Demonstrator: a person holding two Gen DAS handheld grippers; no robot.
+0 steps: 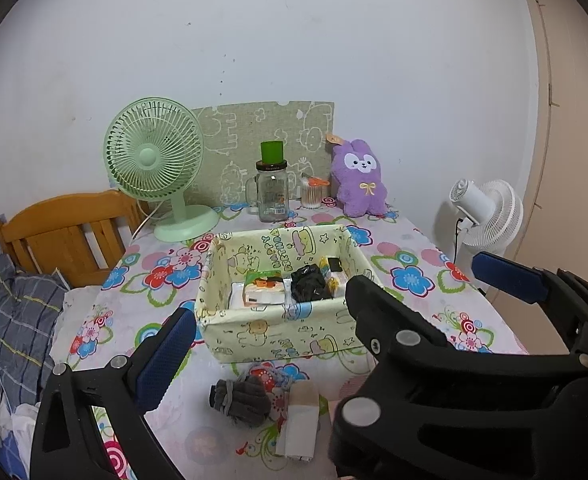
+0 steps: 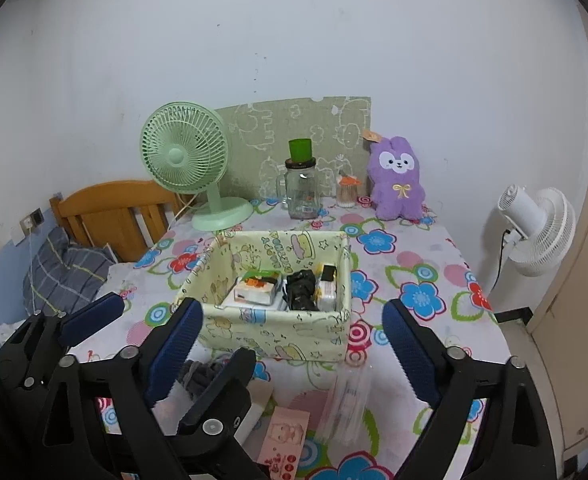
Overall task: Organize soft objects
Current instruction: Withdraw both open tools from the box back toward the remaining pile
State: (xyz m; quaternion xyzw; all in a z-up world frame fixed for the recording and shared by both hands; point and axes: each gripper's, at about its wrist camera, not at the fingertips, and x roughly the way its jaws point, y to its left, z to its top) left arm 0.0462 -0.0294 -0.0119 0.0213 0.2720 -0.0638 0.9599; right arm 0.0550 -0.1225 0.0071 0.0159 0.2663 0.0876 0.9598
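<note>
On the floral tablecloth (image 1: 409, 280), a rolled grey sock (image 1: 242, 400) lies just before the fabric box (image 1: 278, 332), half hidden in the right view. Left gripper (image 1: 270, 332) and right gripper (image 2: 294, 344) both gape, holding nothing.

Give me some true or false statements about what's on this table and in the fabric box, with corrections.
1. The fabric box already holds a black bundle. True.
2. The purple plush toy lies inside the box. False: it stands at the back by the wall.
3. A grey sock bundle lies on the table in front of the box. True.
4. The left gripper is holding the sock bundle. False: its jaws are open and empty.
</note>
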